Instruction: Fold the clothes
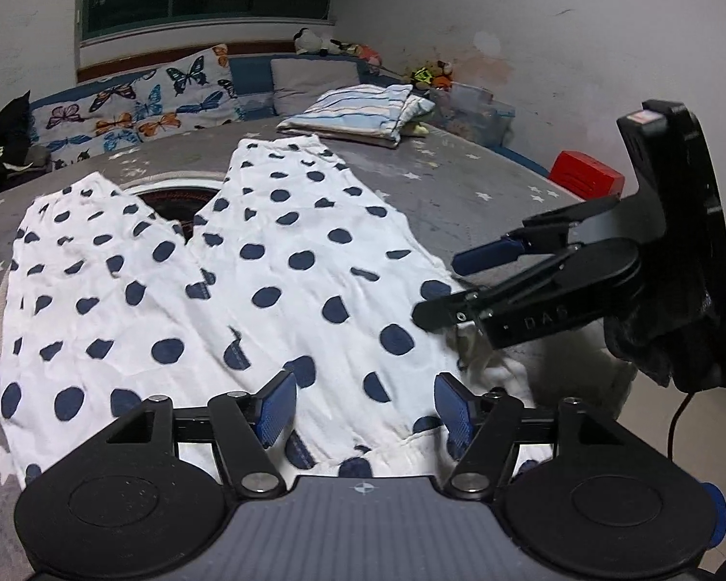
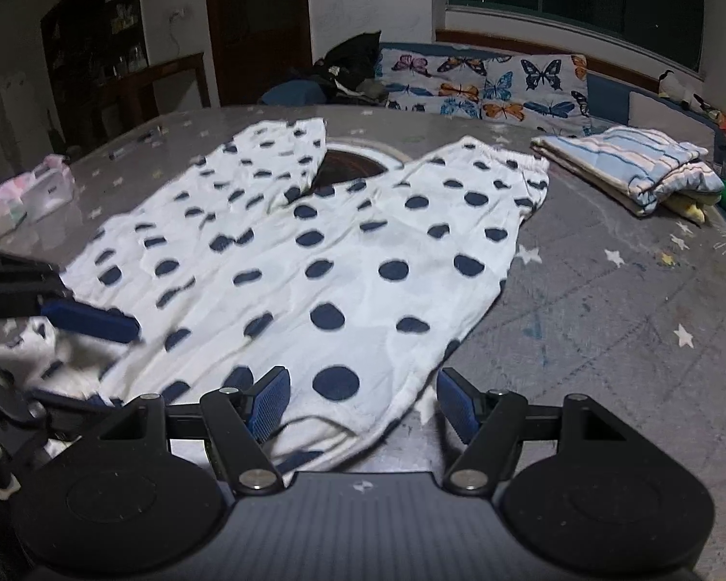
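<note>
White thin cotton trousers with dark blue polka dots (image 1: 247, 290) are seen spread flat, lightly creased, on a grey star-printed surface (image 1: 460, 184); two legs fan away from the cameras, waistband nearest. A dark round recess (image 1: 179, 201) in the surface is partly covered between the legs.

In the left wrist view, from the left: a butterfly-print cushion (image 1: 140, 106) is noted at the back, then a folded blue-striped soft cloth stack (image 1: 358, 114), a clear plastic box (image 1: 474, 114) whose contents cannot be made out, and a red boxy object (image 1: 585, 176).

The left tongs (image 1: 365, 409), black with ribbed blue pads, are held partly open over the waistband edge; cloth is seen between the pads, no pinch visible. The right tongs (image 1: 440, 285) are seen at the trousers' right edge, parted, lower finger against bunched white fabric; whether cloth is clamped cannot be told.

In the right wrist view, from the left: a pale pink soft packet (image 2: 29, 193) is noted on the surface, then the trousers (image 2: 314, 261), then the striped stack (image 2: 634, 164). The left tongs' blue finger (image 2: 92, 322) is seen at the crumpled left corner. The right tongs (image 2: 360, 406) stand partly open astride the waistband corner, pads clear of the cloth.
</note>
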Demonstrator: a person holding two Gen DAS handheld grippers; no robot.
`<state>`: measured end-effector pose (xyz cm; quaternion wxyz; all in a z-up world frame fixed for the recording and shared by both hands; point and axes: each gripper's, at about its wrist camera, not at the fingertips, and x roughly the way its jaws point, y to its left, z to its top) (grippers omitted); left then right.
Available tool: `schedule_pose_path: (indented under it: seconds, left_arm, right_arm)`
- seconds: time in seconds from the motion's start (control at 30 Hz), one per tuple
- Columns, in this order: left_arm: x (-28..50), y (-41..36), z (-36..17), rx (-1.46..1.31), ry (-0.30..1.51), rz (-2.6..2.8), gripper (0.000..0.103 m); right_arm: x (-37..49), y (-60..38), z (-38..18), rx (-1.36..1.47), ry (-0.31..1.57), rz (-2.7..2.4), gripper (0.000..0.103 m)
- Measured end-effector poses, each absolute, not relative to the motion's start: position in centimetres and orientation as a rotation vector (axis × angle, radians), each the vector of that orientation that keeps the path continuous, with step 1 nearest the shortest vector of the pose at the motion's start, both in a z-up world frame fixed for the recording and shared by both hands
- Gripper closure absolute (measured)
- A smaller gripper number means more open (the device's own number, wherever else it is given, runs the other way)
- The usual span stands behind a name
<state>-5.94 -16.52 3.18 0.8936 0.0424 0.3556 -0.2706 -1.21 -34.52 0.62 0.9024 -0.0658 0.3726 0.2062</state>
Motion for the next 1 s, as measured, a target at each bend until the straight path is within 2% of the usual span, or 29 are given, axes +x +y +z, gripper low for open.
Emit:
schedule_pose_path:
  seconds: [0.47, 0.6, 0.83, 1.0]
  left_arm:
    - [-6.0, -15.9, 3.2, 0.085, 0.740, -0.510, 0.022]
    - [-6.0, -15.8, 3.0, 0.082, 0.743, -0.500, 0.021]
    - [-6.6, -16.4, 3.1, 0.089, 0.737, -0.520, 0.019]
    - [-7.3, -17.6, 3.4, 0.105, 0.718, -0.587, 0.019]
  right_arm:
    - [-1.4, -34.8, 0.9, -0.131, 0.759, 0.409, 0.033]
    - [-1.3, -34.9, 0.7, -0.111, 0.758, 0.395, 0.031]
    - [-1.4, -35.2, 0.6, -0.090, 0.745, 0.365, 0.021]
    - [-1.3, -35.9, 0.5, -0.076, 0.751, 0.344, 0.021]
